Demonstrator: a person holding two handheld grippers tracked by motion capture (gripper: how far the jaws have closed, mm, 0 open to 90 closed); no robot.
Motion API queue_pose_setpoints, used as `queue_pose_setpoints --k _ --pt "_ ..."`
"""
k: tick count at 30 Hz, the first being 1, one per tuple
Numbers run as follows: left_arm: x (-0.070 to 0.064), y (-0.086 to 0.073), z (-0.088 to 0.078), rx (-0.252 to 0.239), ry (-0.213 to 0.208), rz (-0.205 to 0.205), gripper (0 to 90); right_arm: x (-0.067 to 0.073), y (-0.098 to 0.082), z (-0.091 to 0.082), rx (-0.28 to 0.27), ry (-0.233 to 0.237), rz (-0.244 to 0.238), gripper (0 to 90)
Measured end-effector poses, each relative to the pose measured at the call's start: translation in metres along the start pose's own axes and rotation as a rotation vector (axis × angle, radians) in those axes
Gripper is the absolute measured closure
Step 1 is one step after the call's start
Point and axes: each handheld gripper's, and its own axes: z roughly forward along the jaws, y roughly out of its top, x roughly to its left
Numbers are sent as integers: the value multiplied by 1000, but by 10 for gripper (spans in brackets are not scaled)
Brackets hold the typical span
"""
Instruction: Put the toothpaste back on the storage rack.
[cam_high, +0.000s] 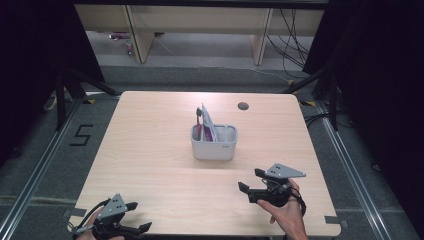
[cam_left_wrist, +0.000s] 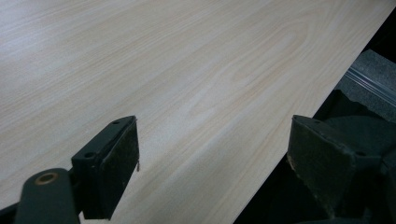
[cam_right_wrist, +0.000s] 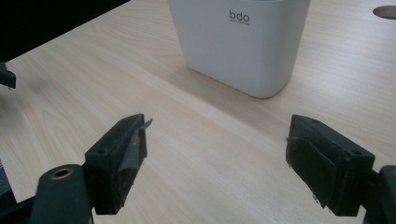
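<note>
Holding one two-jaw black gripper in each hand, you have two grippers over the light wood-grain square table (cam_high: 150, 150). Your left gripper (cam_high: 131, 216) sits at the near left corner, its jaws spread wide with nothing between them; in the left gripper view (cam_left_wrist: 212, 154) one jaw hangs over the tabletop and the other past the table's edge. Your right gripper (cam_high: 251, 180) sits near the front right, jaws likewise parted and empty, pointing toward the table's middle; your right hand (cam_high: 287, 212) wraps its handle. One white rounded plastic caddy (cam_high: 214, 142) stands upright near the table's centre, well apart from both grippers, and the right gripper view shows its wall (cam_right_wrist: 238, 42) printed "bdo" ahead of the open jaws. Inside the caddy stand one pink-and-white flat packet (cam_high: 207, 122) and one dark slim item (cam_high: 198, 116), too small to identify. One round dark cable hole (cam_high: 243, 106) marks the far side of the table.
</note>
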Motion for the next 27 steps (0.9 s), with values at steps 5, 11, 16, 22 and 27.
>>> queue_pose_setpoints --k 5,11,16,22,27 --pt "1 0 0 18 13 14 164 2 -11 0 26 8 -23 212" --pt "0 0 0 13 4 8 164 6 -19 -3 45 2 -35 212" --pt "0 -1 0 4 1 -3 164 7 -26 -5 62 -7 -41 207" --pt "0 -1 0 16 4 7 164 11 -34 -9 109 -25 -53 206" --pt "1 -1 0 22 6 17 164 13 -39 -13 128 -27 -75 200"
